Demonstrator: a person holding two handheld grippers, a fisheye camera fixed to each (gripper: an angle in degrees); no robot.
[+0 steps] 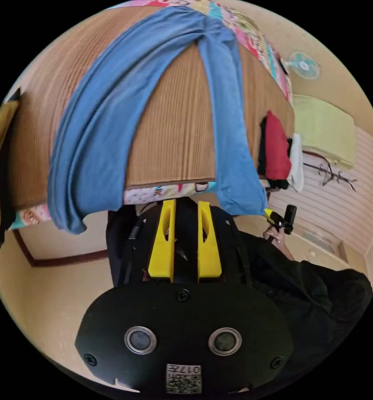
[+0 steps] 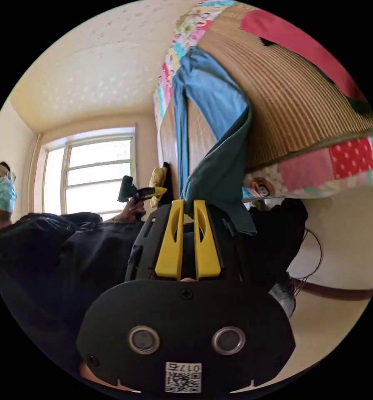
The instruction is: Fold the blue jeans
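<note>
The left gripper [image 1: 185,204] is gaping empty below the blue jeans [image 1: 111,112]; the right gripper [image 2: 188,204] is pinching their hem.

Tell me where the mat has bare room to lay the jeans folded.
Bare woven brown mat lies between the two spread legs of the blue jeans, and between the right leg and the red folded garment. That red-garment edge is crowded.

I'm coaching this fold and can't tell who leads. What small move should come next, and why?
Probably bring the left gripper up to the free leg hem. The blue jeans lie with legs splayed on the mat; the right gripper seems to be at the other hem.
</note>
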